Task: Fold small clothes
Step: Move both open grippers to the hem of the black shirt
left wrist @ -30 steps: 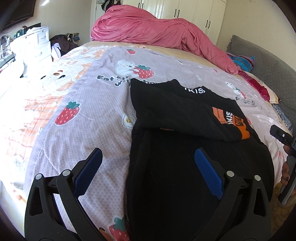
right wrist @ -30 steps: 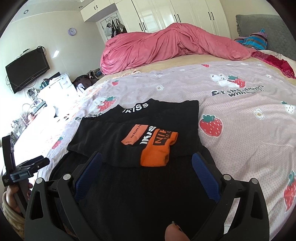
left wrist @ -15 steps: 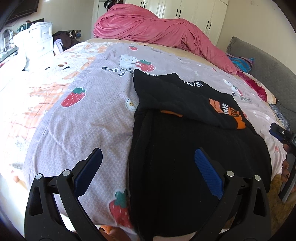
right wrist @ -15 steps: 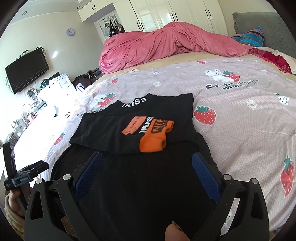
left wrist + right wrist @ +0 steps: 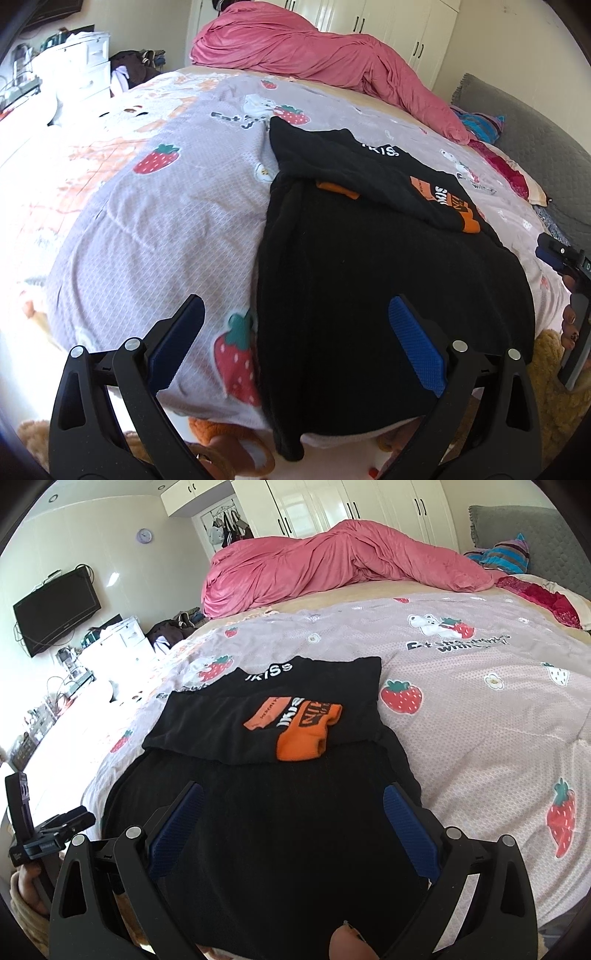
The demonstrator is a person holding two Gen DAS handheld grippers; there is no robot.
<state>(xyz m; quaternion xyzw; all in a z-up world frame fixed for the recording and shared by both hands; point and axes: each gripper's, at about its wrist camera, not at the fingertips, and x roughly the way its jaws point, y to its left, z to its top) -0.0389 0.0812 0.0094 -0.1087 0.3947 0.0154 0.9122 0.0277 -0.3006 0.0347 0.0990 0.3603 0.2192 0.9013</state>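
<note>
While your left gripper (image 5: 295, 328) hangs w/ jaws spread wide, holding nothing, its blue pads (image 5: 415, 345) sit over the near left edge of the black garment (image 5: 369, 280). Your right gripper (image 5: 291, 819) is likewise spread wide & empty, above the garment's near half. Garment lies flat on the strawberry-print bedspread (image 5: 480, 716), near end draped over the bed edge, far part folded back, orange patches & white lettering on top.

Ahead of the right gripper (image 5: 291, 819), white lettering "IKISS" stands on the collar of the black garment (image 5: 280, 716). Farther ahead and right, the strawberry bedcover (image 5: 480, 709) reads "Eat strawberries with…", partly legible.
</note>
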